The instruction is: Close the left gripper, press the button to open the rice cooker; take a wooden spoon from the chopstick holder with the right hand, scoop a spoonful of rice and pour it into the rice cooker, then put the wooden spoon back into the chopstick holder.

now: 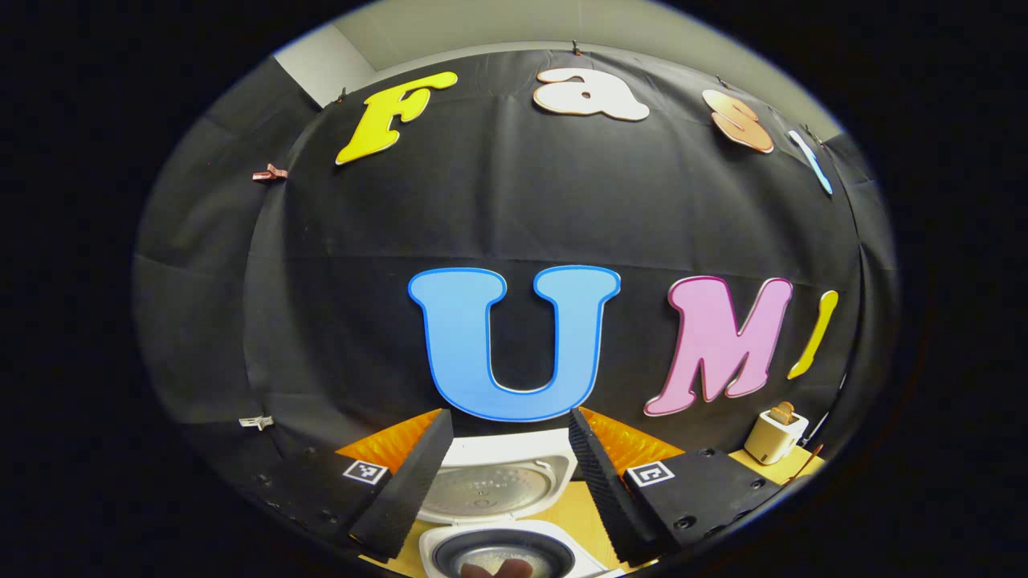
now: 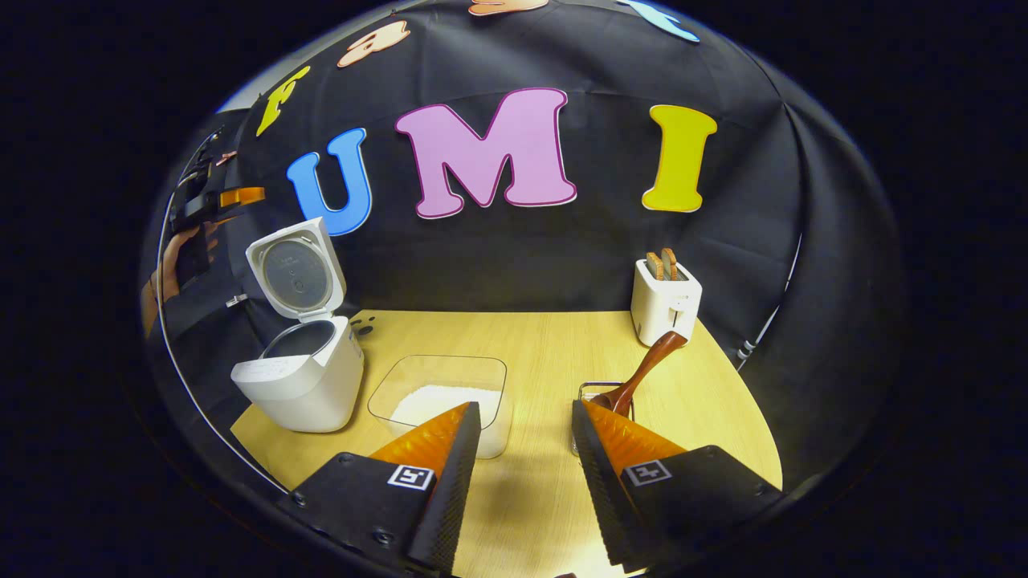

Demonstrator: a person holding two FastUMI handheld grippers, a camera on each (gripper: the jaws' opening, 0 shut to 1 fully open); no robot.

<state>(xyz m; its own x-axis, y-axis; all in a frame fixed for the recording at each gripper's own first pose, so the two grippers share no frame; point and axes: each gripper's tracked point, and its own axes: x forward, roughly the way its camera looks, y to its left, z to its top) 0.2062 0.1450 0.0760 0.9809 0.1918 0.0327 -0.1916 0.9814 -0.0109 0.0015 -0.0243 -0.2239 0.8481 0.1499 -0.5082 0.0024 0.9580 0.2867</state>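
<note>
Rice cooker (image 2: 301, 377): one, at the table's left edge, lid (image 2: 295, 269) standing upright on its hinge, pot mouth bare; seen from above in the left gripper view, between that gripper's fingers
Wooden spoon (image 2: 642, 369): one, handle leaning up and right out of the chopstick holder (image 2: 598, 393), just behind the right gripper's right finger
Rice: white heap in one clear container (image 2: 442, 393), mid-table between cooker and holder
Right gripper (image 2: 526, 449): jaws wide apart, nothing held, hovering low over the table (image 2: 546, 345), spoon not yet grasped
Left gripper (image 1: 502, 474): jaws spread, gripping nothing, raised above the open cooker; also at the far left of the right gripper view, held in a hand (image 2: 165, 277)
Toaster (image 2: 662, 301): one, at the back right, two slices of bread poking up, apart from the holder
Stage, as judged: button step done, spoon pickup next
Risk one: tilted, smooth handle likely to slip or swivel if pinched near its tip
Risk two: holder looks light; a sideways pull on the spoon could tip or drag it
Risk three: rice spilt on the table crossing from container to cooker if the bowl tilts
</note>
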